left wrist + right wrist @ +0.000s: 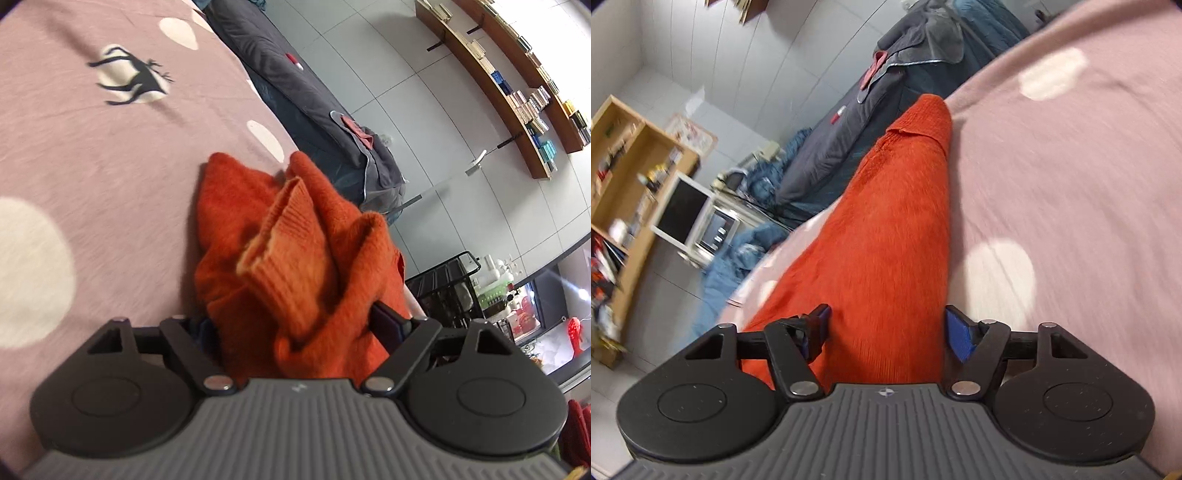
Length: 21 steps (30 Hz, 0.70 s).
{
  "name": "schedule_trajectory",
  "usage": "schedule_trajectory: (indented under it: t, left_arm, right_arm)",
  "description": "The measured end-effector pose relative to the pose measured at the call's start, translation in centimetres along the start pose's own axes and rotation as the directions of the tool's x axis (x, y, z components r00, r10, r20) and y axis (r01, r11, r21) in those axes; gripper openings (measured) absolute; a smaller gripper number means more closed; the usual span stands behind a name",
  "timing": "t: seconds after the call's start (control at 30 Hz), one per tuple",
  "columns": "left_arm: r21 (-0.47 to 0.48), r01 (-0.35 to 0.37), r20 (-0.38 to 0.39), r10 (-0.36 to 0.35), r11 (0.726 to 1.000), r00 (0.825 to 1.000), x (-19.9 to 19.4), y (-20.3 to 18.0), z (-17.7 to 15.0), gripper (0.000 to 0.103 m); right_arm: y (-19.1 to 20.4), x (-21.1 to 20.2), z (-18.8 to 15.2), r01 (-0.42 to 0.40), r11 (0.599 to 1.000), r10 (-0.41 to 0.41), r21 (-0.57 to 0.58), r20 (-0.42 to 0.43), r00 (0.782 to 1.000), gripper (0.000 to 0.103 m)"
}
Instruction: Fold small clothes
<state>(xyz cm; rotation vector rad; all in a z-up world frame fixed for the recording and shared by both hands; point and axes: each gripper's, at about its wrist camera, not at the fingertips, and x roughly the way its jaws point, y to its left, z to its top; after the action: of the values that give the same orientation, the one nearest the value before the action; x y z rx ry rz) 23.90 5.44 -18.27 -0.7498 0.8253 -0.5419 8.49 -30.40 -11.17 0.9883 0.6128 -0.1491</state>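
While you hold both tools over it, one pink bedspread (110, 192) fills most of each view, printed with pale round spots and a single dark deer figure (133, 75). One dark grey quilt (295, 85) lies bunched along its far edge, with blue bedding (746, 251) heaped lower down in the right wrist view. Behind these stands a pale panelled wall carrying two wooden shelves (517, 96) lined with small boxes; the right wrist view shows one open wooden bookcase (631, 166) and one white monitor (681, 210).

One orange knitted garment (295, 251) is the only piece of clothing to fold. It lies on the bedspread, crumpled with a ribbed cuff turned up near your left gripper (295, 325), and stretched long and flat under your right gripper (884, 328).

Both claws are spread. Cloth sits between each pair of fingers, bunched around the left ones, but neither pair pinches it.
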Motion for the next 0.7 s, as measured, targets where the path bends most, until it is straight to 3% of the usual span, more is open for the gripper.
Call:
schedule_trajectory:
  t: [0.2, 0.37, 0.5, 0.7]
  left_arm:
    - [-0.014, -0.004, -0.028, 0.003, 1.0, 1.0, 3.0, -0.3, 2.0, 0.08]
    - [0.005, -0.039, -0.02, 0.039, 0.999, 0.999, 4.0, -0.8, 2.3, 0.064]
    - [0.15, -0.108, -0.035, 0.114, 0.983, 0.993, 3.9, -3.2, 2.2, 0.052]
    - [0.353, -0.182, 0.02, 0.188, 0.918, 0.982, 1.8, -7.5, 2.1, 0.046]
  right_arm:
    - [-0.5, 2.7, 2.0, 0.01, 1.0, -0.01, 0.02, -0.019, 1.0, 0.081]
    - [-0.5, 2.8, 1.6, 0.024, 1.0, -0.024, 0.002, -0.013, 1.0, 0.06]
    - [0.6, 2.0, 1.1, 0.063, 0.997, -0.063, -0.033, 0.005, 0.998, 0.047]
    - [6.6, -1.2, -0.2, 0.09, 0.952, -0.064, -0.292, 0.096, 0.993, 0.04]
